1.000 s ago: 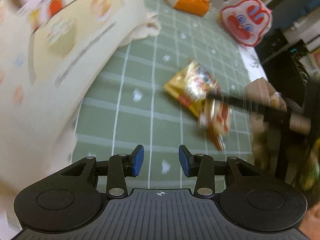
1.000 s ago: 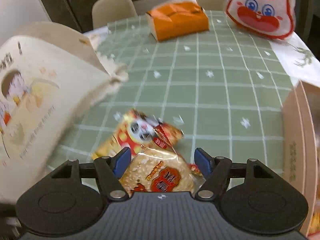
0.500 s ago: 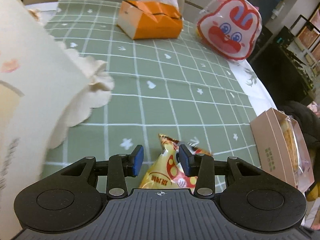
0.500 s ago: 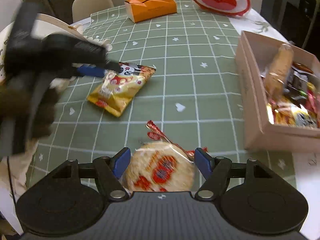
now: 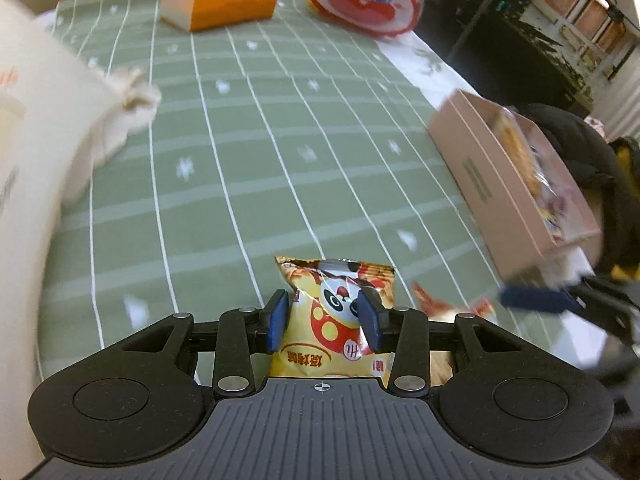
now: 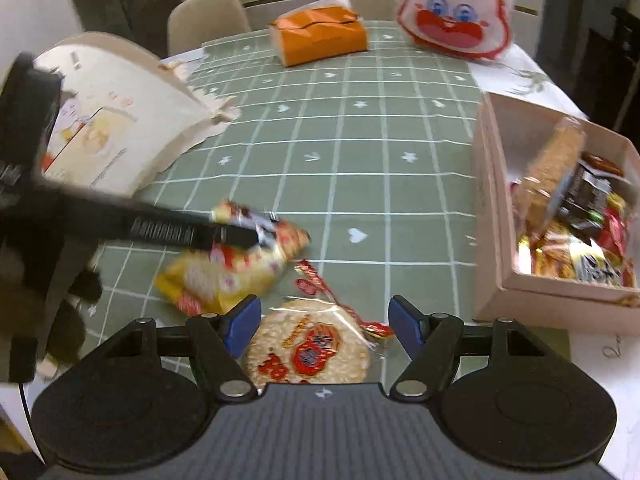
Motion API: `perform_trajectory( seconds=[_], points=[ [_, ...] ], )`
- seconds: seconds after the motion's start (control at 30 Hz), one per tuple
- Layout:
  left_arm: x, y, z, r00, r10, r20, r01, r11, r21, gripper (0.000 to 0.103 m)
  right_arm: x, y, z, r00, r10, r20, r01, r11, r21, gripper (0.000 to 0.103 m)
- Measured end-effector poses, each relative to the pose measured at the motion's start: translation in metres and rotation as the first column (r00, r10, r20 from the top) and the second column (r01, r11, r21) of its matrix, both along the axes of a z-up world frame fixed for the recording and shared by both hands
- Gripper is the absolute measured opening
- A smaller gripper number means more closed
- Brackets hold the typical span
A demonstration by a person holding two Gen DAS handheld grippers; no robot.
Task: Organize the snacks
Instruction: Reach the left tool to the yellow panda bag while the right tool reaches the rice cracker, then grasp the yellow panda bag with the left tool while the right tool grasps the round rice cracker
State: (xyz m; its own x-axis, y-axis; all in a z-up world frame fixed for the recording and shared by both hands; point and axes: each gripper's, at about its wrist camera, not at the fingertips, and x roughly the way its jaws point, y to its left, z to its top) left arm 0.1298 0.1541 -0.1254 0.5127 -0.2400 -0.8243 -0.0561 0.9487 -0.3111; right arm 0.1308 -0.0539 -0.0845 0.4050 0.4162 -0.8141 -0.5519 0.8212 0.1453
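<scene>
Pink cardboard box at the desk's right edge is heaped with wrapped snacks. The left tool pinches the yellow panda packet between its blue pads. The right tool, spread wide, straddles the round rice cracker lying on the desk. Only the right view shows the box's contents clearly.

Even, warm indoor light is cast from above; only faint shadows are seen on the tablecloth. Strong fisheye bending is seen at the edges (grid lines curve). Motion blur smears the cloth bag, the box and the left gripper.
</scene>
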Motion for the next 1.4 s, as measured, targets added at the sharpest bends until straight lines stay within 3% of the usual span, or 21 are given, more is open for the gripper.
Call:
perform_trajectory(
  seconds=[0.17,0.3,0.4,0.6,0.87,1.17,1.4],
  points=[
    [-0.034,0.008,0.000,0.995,0.096,-0.022,-0.098,0.993,-0.069,0.042,-0.001,0.003,-0.002,0.999,0.050,0.000,-0.050,0.999,0.000,0.071],
    [-0.046,0.008,-0.002,0.991,0.126,-0.040,-0.129,0.987,-0.095,0.043,-0.001,0.010,-0.011,0.996,0.088,-0.015,-0.088,0.996,-0.014,0.071],
    [-0.050,0.005,-0.003,0.989,0.140,-0.053,-0.145,0.983,-0.109,0.044,-0.012,0.018,-0.017,0.990,0.140,0.024,-0.138,0.989,-0.060,0.071],
    [-0.056,-0.001,-0.005,0.988,0.131,-0.081,-0.141,0.982,-0.123,0.044,-0.025,0.021,-0.024,0.972,0.214,0.098,-0.201,0.971,-0.128,0.071],
    [-0.058,-0.010,-0.002,0.990,0.108,-0.095,-0.117,0.988,-0.099,0.045,-0.023,0.010,-0.021,0.974,0.212,0.086,-0.202,0.973,-0.109,0.071],
    [-0.054,-0.014,-0.004,0.982,0.150,-0.113,-0.163,0.980,-0.114,0.045,-0.026,0.002,-0.013,0.976,0.191,0.104,-0.179,0.977,-0.116,0.071],
    [-0.063,-0.012,-0.002,0.989,0.100,-0.113,-0.114,0.985,-0.131,0.045,-0.037,0.004,-0.012,0.976,0.204,0.081,-0.196,0.975,-0.105,0.071]
  ],
)
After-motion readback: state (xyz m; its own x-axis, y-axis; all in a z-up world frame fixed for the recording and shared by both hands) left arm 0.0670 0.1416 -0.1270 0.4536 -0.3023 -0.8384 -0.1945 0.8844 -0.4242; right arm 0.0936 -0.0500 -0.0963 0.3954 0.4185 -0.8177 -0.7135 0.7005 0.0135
